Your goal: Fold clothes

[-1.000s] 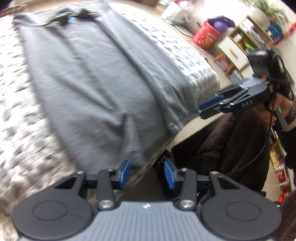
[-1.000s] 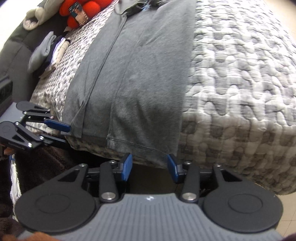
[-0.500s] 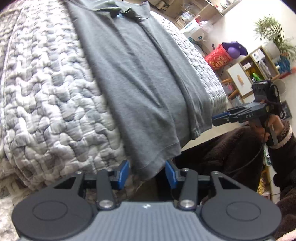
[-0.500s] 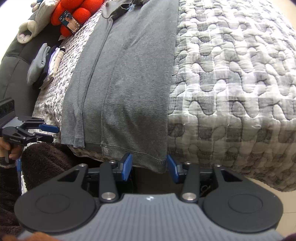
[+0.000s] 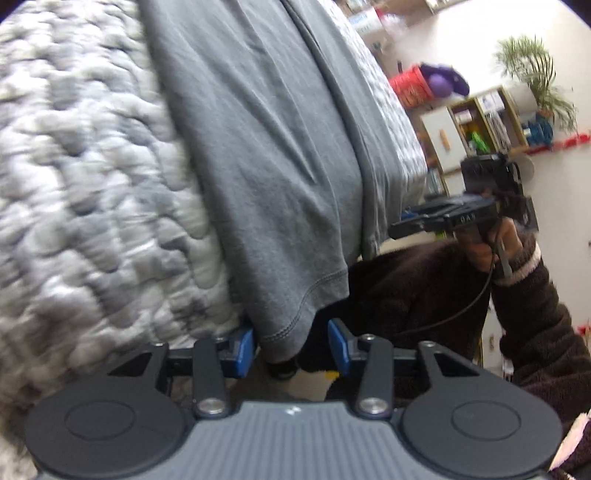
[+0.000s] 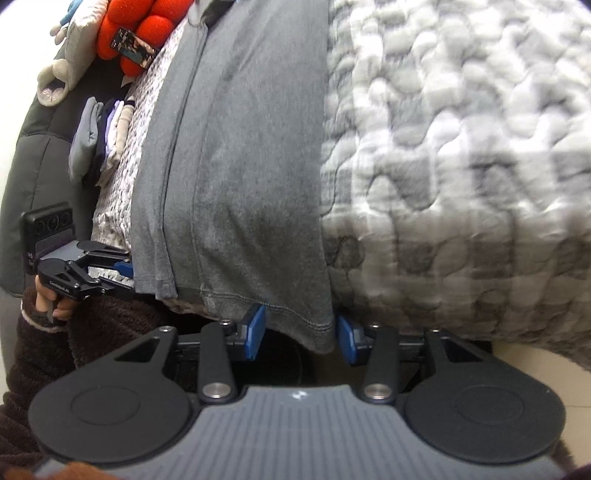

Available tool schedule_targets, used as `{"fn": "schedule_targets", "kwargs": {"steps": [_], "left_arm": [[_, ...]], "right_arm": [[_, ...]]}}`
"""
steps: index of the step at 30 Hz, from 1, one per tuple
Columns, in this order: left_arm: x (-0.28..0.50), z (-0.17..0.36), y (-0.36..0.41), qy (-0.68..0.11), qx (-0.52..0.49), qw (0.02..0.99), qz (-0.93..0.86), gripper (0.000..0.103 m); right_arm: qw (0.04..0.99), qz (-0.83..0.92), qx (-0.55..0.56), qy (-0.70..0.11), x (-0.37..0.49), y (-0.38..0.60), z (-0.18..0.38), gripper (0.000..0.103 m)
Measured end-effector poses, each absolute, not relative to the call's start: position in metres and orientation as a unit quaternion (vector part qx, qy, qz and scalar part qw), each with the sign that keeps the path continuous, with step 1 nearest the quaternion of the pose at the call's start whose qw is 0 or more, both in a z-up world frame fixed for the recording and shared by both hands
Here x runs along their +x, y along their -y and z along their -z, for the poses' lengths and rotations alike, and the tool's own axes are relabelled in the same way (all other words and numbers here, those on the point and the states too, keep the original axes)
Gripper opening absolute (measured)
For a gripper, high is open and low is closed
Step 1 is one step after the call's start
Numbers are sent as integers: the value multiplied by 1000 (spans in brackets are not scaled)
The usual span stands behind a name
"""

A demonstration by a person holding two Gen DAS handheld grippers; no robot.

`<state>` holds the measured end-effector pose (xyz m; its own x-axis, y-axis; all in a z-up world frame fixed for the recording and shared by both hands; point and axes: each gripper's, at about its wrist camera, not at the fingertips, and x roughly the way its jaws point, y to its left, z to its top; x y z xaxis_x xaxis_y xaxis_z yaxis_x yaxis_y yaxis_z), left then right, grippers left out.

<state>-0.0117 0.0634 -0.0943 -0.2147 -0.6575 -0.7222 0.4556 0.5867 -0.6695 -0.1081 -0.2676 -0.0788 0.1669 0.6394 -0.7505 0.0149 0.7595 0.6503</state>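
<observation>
A grey shirt (image 5: pixel 266 155) lies lengthwise on a quilted grey-and-white bed (image 5: pixel 92 184), its hem hanging over the near edge. My left gripper (image 5: pixel 291 347) straddles the left hem corner; its jaws are closing, but a gap still shows beside the cloth. In the right wrist view the same shirt (image 6: pixel 251 166) hangs with its right hem corner between the blue pads (image 6: pixel 255 332) of my right gripper (image 6: pixel 301 338), which do not press on it. Each gripper also shows in the other view: right gripper (image 5: pixel 424 221), left gripper (image 6: pixel 110 273), each held in a hand.
A red plush toy (image 6: pixel 136 33), a grey stuffed toy (image 6: pixel 70 48) and small folded garments (image 6: pixel 99 144) lie beside the shirt at the far end. A red basket (image 5: pixel 413 88), shelf (image 5: pixel 480 125) and plant (image 5: pixel 535 74) stand past the bed. The person's dark fleece sleeve (image 5: pixel 535 325) is close.
Both grippers have come down and in toward the bed's near edge. The shirt's hanging hem corners, earlier ahead of the pads, now sit between them. Jaw widths look about the same.
</observation>
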Motion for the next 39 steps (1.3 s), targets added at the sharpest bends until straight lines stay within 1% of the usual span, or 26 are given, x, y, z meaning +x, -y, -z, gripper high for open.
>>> {"fn": "schedule_targets", "kwargs": {"steps": [2,3,4,6,7,8,9,12,20,29,34,39], "left_arm": [[-9,95,-57,-641,-73,615,454,40],[-9,95,-55,-641,-70,612,458,37],[-10,96,-53,-641,-67,612,459,31],[-10,97,-54,-642,-65,612,458,25],[-10,98,-54,-642,-66,612,458,19],[-10,98,-55,-640,-68,611,460,15],[-11,98,-55,-638,-70,611,463,13],[-13,95,-53,-621,-73,616,479,10],[-20,78,-56,-557,-124,629,528,10],[-12,59,-80,-463,-241,653,550,10],[-1,60,-94,-419,-312,687,504,10],[23,67,-109,-410,-371,723,414,10]], "right_arm": [[711,-222,260,-615,-107,262,81,39],[711,-224,254,-617,-106,260,81,36],[710,-227,251,-617,-106,260,81,33],[709,-235,256,-614,-107,261,80,27],[708,-238,259,-613,-107,261,80,23],[708,-240,260,-611,-107,262,79,22],[708,-243,261,-610,-107,263,78,16],[713,-258,258,-599,-110,260,72,12],[733,-298,265,-551,-113,255,43,11],[772,-300,303,-471,-91,258,6,11],[789,-266,342,-435,-68,266,3,11],[792,-222,384,-420,-37,281,6,11]]}}
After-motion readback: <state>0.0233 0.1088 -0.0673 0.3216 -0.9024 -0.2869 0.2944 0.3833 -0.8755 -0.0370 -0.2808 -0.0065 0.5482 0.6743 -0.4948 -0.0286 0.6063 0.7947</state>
